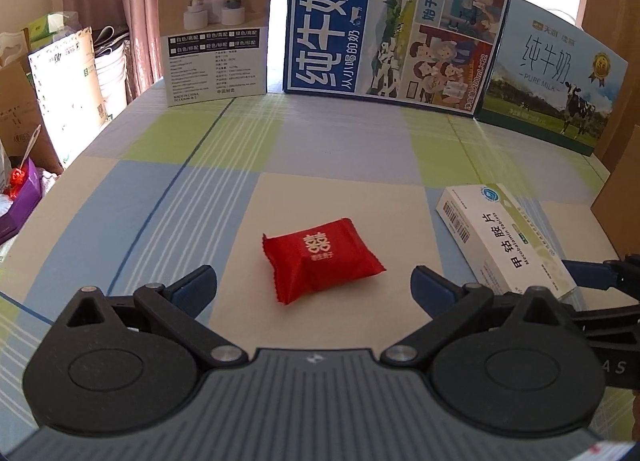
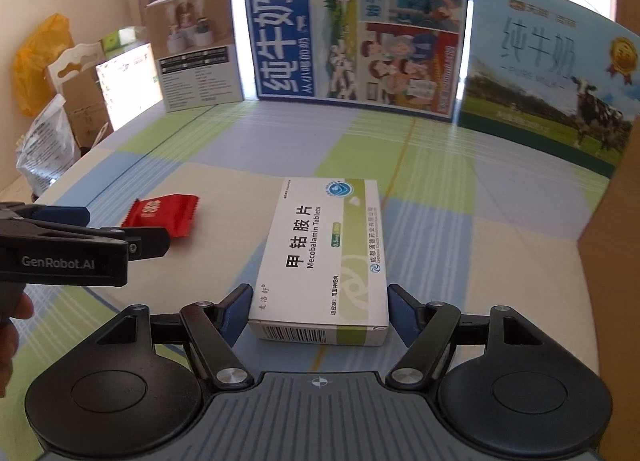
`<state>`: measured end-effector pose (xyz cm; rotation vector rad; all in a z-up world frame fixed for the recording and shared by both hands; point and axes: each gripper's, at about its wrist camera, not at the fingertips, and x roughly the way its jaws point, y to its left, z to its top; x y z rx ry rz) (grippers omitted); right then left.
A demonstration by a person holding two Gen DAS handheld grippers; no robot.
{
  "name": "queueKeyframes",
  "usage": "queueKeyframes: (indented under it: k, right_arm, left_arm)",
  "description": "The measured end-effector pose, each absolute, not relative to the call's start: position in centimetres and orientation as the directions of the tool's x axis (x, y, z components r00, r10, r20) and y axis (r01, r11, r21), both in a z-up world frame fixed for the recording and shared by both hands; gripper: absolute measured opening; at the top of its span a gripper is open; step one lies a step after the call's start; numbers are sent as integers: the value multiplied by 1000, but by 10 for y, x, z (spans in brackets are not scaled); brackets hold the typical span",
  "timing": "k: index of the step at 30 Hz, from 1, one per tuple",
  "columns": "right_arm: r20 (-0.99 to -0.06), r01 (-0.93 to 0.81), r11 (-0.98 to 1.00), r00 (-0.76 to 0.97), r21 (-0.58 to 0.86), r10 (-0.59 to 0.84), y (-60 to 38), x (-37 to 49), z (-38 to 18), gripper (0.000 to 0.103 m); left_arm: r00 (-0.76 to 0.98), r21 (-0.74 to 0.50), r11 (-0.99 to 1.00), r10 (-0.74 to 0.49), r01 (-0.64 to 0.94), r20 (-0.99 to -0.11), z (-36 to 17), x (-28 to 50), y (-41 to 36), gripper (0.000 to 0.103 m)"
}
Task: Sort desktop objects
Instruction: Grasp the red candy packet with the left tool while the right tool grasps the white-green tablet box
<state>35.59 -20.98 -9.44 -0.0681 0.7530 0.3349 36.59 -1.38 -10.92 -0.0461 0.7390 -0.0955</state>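
Observation:
A red candy packet (image 1: 324,261) lies on the checked tablecloth (image 1: 280,141). My left gripper (image 1: 314,285) is open, its fingers on either side of the packet and clear of it. To the right lies a white and green medicine box (image 2: 320,253), flat on the cloth. My right gripper (image 2: 318,309) is shut on its near end, with the blue pads (image 2: 240,309) against both long sides. The right wrist view also shows the left gripper (image 2: 80,237) from the side, in front of the candy packet (image 2: 164,213). In the left wrist view the medicine box (image 1: 504,237) lies at the right.
Three cartons stand upright along the table's far edge: a humidifier box (image 1: 214,41), a blue milk carton (image 1: 392,21) and a green milk carton (image 1: 552,73). Cardboard boxes and bags (image 1: 60,81) pile up beyond the left edge. A brown cardboard wall (image 2: 612,221) stands at the right.

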Motion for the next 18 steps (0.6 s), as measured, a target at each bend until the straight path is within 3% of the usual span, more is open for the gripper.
queueKeyframes:
  k: [7,11,12,14,16,18]
  right_arm:
    - [-672,-309,949,689,65,270,-224,352,-95,69]
    - [-679,-306,949,683,69,269,-227,350,-97,69]
    - [-681,-304,950,681,69,267,-228,350,-98,69]
    - [-686,-302,951,677,72,267,-231,348,-100,69]
    - [-686,-303,950,677,72,268,-233,347,-100,69]
    - [-687,-302,950,675,74,268,-234,346,-99,69]
  left_arm:
    - [755,-47,998,-57,35,-653,-116,378,-23,100]
    - [756,-43,999,-46,23,-653,-118,387,-25,91]
    - [754,-35,999,-41,25,-656,-119,388,-26,88]
    - [746,-21,999,-34,28,-665,-122,388,-28,72]
    - [751,0,999,-24,32,-660,-122,385,-29,68]
    - [752,2,999,-24,34,-658,-121,382,-27,56]
